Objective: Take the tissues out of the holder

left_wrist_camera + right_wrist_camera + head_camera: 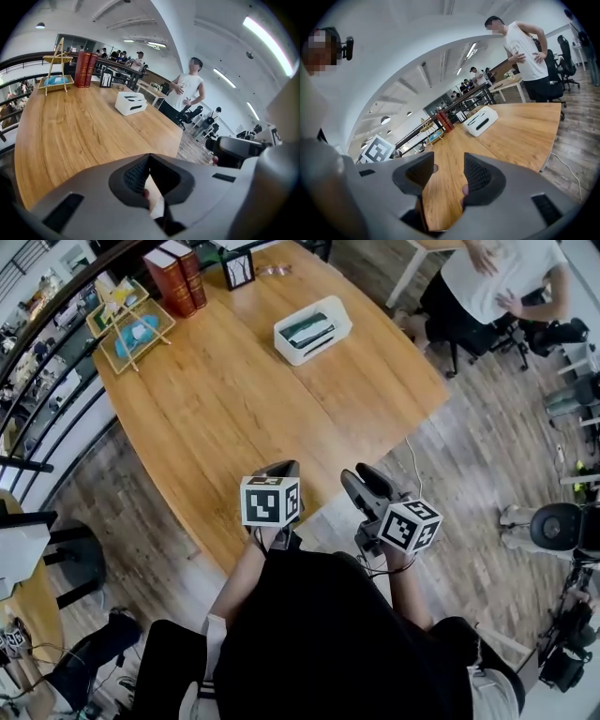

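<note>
White tissue holder (292, 351) lies well ahead of both grippers. Tissues likely light, soft, tearable: pinch at top slot (310, 330). Left gripper (149, 157) closed, empty; right gripper (449, 171) part-open, empty.

Bright even daylight, fisheye-warped edges

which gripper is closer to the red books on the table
Left. The left gripper sits at the table's near edge, across from the red books; the right gripper is beside it, farther right.

Wooden table (234, 409), two red books (178, 277) upright beside wire basket (131, 329), small frame (238, 270), bystander in white shirt (497, 277)
</note>
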Demonstrator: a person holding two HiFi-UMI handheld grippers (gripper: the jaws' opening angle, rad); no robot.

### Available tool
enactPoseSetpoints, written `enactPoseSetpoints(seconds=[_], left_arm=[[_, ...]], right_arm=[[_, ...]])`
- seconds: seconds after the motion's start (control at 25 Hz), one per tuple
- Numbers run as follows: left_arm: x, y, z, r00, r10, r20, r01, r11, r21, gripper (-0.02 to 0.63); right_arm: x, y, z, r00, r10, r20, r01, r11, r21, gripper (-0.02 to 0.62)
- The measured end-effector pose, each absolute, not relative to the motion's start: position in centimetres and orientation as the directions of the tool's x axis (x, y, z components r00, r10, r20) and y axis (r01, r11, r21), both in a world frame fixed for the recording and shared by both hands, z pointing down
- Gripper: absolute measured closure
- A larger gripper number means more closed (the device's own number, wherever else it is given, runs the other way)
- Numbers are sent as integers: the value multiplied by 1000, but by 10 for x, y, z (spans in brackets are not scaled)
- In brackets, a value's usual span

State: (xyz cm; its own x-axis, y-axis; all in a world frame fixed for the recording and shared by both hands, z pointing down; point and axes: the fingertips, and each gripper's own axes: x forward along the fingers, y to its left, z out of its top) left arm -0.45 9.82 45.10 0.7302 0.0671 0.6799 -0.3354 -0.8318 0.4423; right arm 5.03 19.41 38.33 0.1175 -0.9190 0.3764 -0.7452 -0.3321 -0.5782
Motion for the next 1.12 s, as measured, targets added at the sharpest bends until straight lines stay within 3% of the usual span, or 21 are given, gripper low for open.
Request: enactPoseSetpoints(seconds=[0.52,1.12], left_arm=[[35,65,462,731,42,682,-394,-789,471,595],[121,2,489,666,-135,733,-615,-656,438,595]], right_arm=[[99,143,390,29,-907,420,-817,-263,-512,371],[252,24,394,-224,-876,426,-904,24,-426,325]])
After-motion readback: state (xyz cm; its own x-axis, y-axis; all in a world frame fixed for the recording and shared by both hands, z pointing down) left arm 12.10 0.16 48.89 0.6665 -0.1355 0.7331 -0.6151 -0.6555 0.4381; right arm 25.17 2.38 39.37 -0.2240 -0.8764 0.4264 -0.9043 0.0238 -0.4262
